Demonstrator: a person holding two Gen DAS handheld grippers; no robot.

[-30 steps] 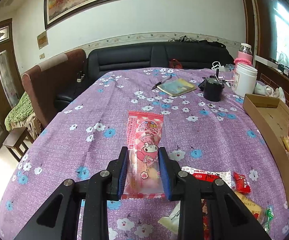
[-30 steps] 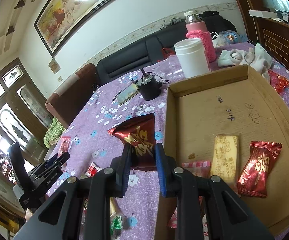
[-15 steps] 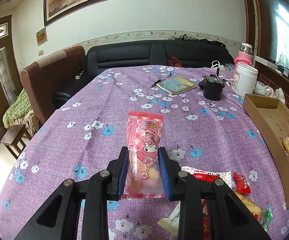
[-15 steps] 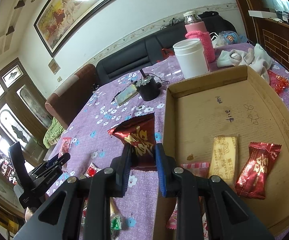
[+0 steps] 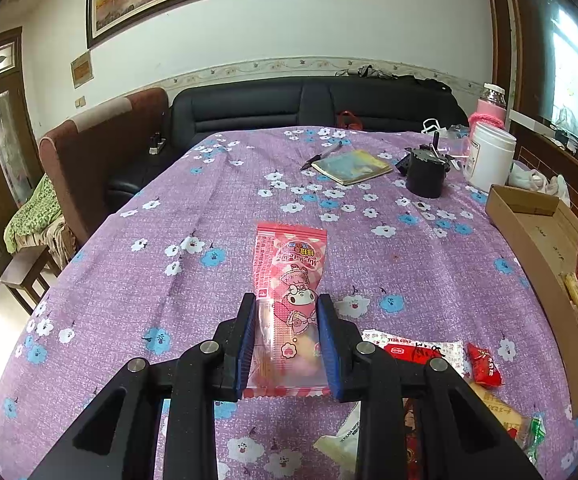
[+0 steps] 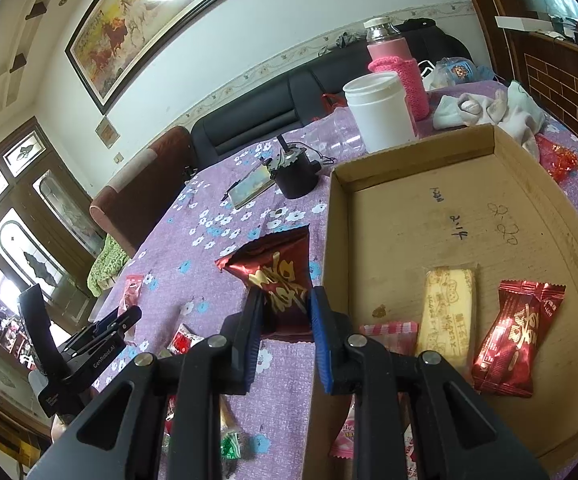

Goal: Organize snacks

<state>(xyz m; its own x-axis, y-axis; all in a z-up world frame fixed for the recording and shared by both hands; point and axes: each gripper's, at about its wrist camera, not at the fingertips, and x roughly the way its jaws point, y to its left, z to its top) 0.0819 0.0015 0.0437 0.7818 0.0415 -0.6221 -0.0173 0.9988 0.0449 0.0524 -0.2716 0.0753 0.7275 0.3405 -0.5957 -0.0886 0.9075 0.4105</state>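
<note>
Your left claw (image 5: pixel 287 340) pinches the pink snack packet (image 5: pixel 289 300) above the counter (image 5: pixel 149 280). Your right claw (image 6: pixel 285 334) pinches the dark red packet (image 6: pixel 277 280) just left of the cardboard box (image 6: pixel 337 240).

You are seeing "GenRobot.AI" showing on the left gripper (image 6: pixel 89 354); the snack wrappers' print beside the cardboard tray (image 6: pixel 537 216) is reading too small.

Pink cartoon snack packet (image 5: pixel 288 304) upright in my left claw, dark red gold-lettered packet (image 6: pixel 277 284) in my right, beside cardboard tray (image 6: pixel 335 236)
</note>
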